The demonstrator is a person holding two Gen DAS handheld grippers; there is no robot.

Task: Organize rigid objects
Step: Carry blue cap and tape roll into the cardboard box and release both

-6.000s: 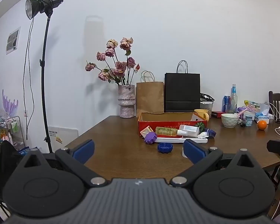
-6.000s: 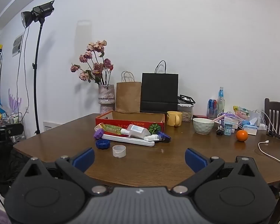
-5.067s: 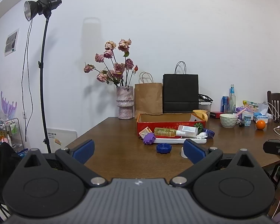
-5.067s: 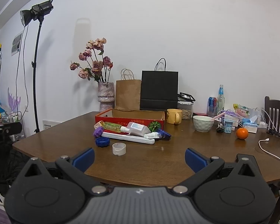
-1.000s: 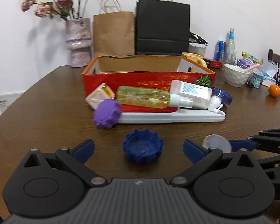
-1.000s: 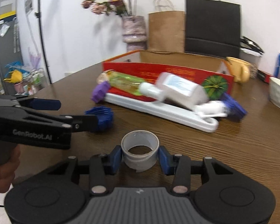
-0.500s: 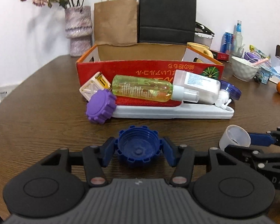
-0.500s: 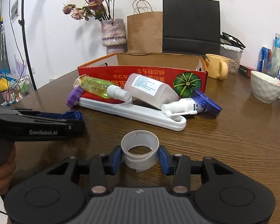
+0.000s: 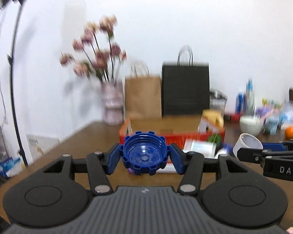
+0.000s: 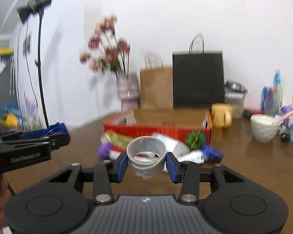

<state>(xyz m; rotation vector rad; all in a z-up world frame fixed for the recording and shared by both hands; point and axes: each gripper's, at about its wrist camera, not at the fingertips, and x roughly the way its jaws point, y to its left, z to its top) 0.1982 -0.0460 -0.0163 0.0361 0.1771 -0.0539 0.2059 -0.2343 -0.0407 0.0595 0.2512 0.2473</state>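
My left gripper [image 9: 145, 158] is shut on a blue ridged cap [image 9: 145, 153], held off the table with its hollow side facing the camera. My right gripper [image 10: 146, 163] is shut on a grey tape roll [image 10: 146, 154], also lifted. Each gripper shows in the other's view: the right gripper [image 9: 261, 150] with the tape roll [image 9: 247, 143] at the right edge, the left gripper [image 10: 48, 134] with the cap [image 10: 55, 129] at the left. Ahead stands an open red cardboard box [image 10: 158, 130]. Before it lie a purple cap [image 10: 104, 150], bottles [image 10: 173, 146] and a white tray, all blurred.
Behind the box stand a flower vase [image 10: 128, 91], a brown paper bag [image 10: 156, 89] and a black paper bag [image 10: 198, 80]. A yellow mug [image 10: 221, 116], a white bowl [image 10: 264, 127], an orange [image 9: 290, 132] and small clutter fill the right of the brown table [image 10: 254, 161]. A light stand [image 10: 40, 58] rises at left.
Both grippers have risen off the table and tilted up, carrying the blue cap and the tape roll. The box and the pile of objects now sit lower and farther in both views.
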